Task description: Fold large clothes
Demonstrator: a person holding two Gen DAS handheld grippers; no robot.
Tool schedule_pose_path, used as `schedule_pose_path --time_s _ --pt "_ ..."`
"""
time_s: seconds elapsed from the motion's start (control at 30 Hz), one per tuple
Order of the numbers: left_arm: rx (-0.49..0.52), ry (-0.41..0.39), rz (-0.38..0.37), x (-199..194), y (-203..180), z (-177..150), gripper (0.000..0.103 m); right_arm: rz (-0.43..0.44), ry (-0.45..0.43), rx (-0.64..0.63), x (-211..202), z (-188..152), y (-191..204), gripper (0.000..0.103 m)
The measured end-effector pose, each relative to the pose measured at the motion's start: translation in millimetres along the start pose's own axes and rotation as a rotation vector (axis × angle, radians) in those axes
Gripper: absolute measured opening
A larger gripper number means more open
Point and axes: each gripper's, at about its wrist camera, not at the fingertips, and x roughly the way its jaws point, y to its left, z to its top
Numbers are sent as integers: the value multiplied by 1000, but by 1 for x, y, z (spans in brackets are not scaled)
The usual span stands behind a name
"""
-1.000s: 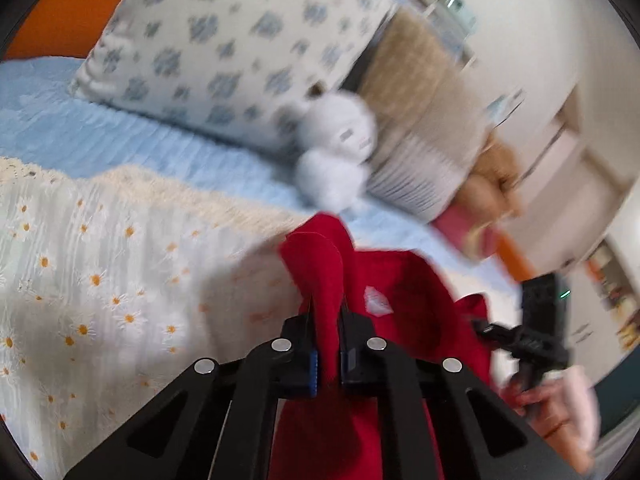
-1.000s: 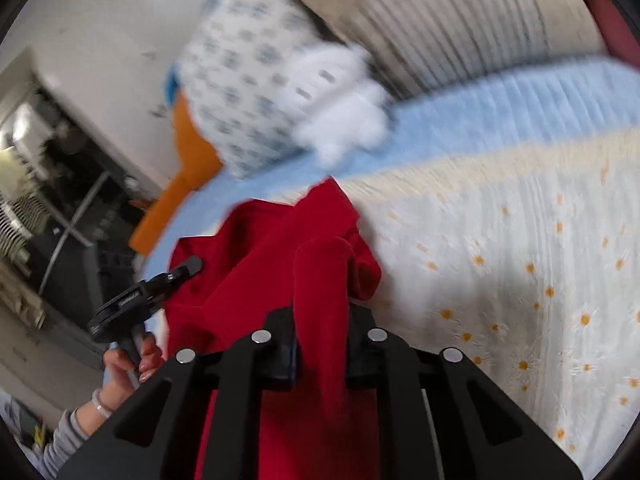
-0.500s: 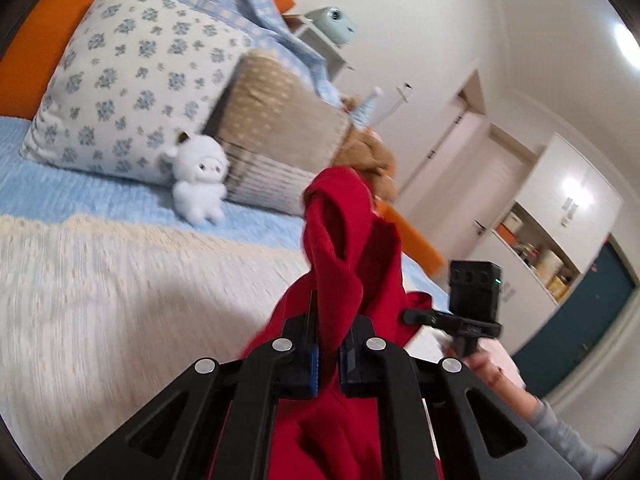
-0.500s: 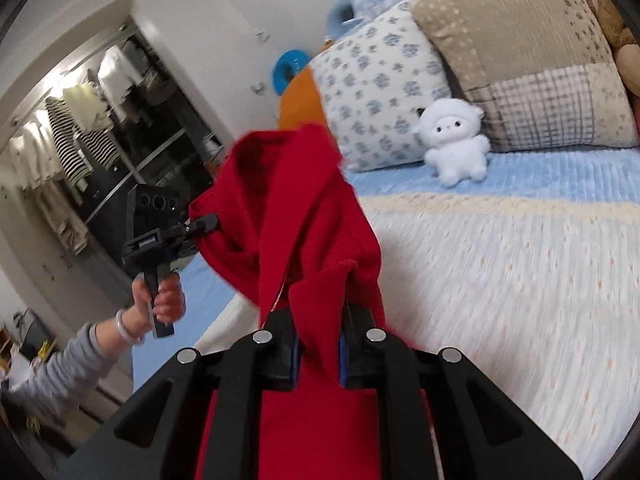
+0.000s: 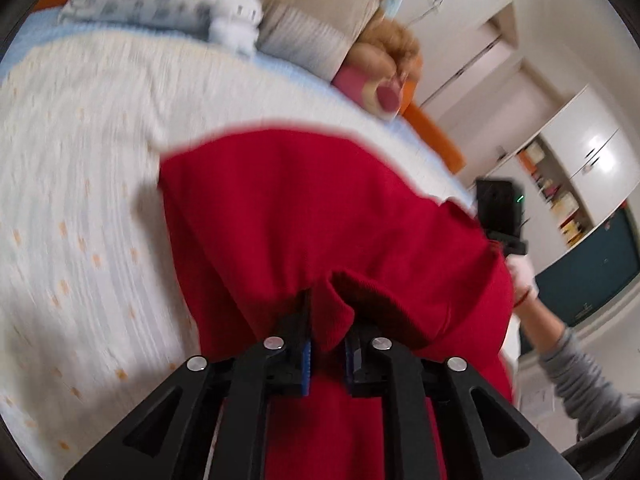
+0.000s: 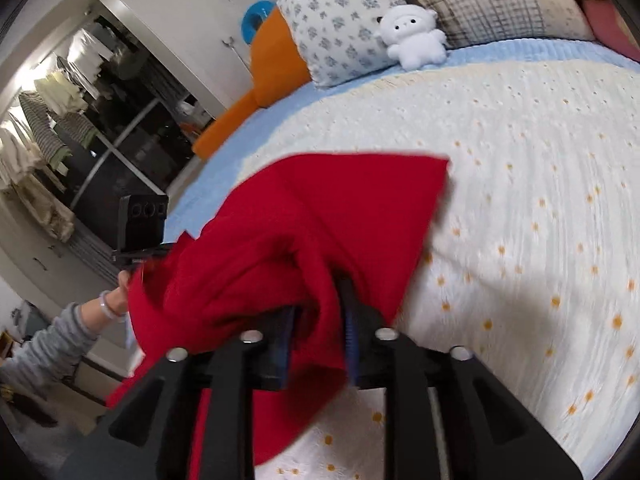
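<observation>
— Where do we have the red garment [image 5: 320,216]?
— Mid-frame, spread over the daisy bedspread [image 5: 80,184]. Our left gripper [image 5: 327,354] pinches one fold of it.
— And our right gripper [image 6: 318,350]?
— Clamped on another fold, lower centre; white plush toy [image 6: 414,38] upper right.

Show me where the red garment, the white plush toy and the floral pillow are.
red garment [image 5: 320,216]: left wrist view, middle of the spread fabric.
white plush toy [image 6: 416,38]: right wrist view, its body.
floral pillow [image 6: 340,20]: right wrist view, its printed face.
</observation>
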Motion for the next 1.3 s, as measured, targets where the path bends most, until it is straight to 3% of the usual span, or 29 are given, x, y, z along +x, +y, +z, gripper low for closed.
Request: schedule_pose_path --time_s 0.03,0.1,0.17,0.2,0.23,0.27,0.37,0.5,0.57,0.6,0.67,0.73,0.83,0.93,1.0,1.07,1.13,1.2,1.3 --pt "3 -15 7 -2 -1 -4 18 -13 6 -2 0 -4 3 32" --pt "-5 -33 27 -9 -4 -8 22 -56 26 -25 -3 -12 13 51" --pt "-26 -35 49 -20 -7 -13 34 -101 65 -71 -11 -19 29 95" --pt "-34 -32 66 -27 -9 -15 43 -121 95 -93 -15 -25 38 99" --pt "-38 -34 74 -37 -14 -19 58 -112 113 -107 -20 -30 44 98" --pt "-31 -42 76 -48 -19 -22 66 -113 123 -131 -29 -37 54 98" --pt "-8 -95 26 -83 -42 -28 70 -84 59 -151 -53 -42 70 98" --pt "1 -168 -34 -101 -68 -8 74 -43 -151 -94 -83 -22 73 93" --pt "0 -196 -29 -95 -78 5 76 -106 -237 -18 -82 -4 62 68" --pt "-4 -201 -26 -88 -82 14 76 -142 -242 17 -76 4 56 61" --pt "-27 -209 -25 -71 -85 26 76 -210 -228 140 -59 16 34 32" --pt "-43 -189 2 -51 -85 35 75 -197 -174 291 -35 16 8 29" --pt "-23 -86 80 -20 -79 34 72 -78 -95 394 -5 -3 -4 26" --pt "15 41 131 4 -61 15 68 -36 -63 380 10 -29 2 26" --pt "52 65 143 12 -48 2 62 -16 -83 366 11 -40 6 25" --pt "37 30 104 10 -39 -4 61 -55 -126 232 10 -53 12 23" --pt "24 11 91 10 -34 -8 60 -76 -143 194 13 -59 15 23" --pt "63 19 133 11 -42 -8 60 -128 -113 158 13 -53 22 23" --pt "42 9 164 -1 -55 -4 61 -248 -60 80 10 -39 46 28"
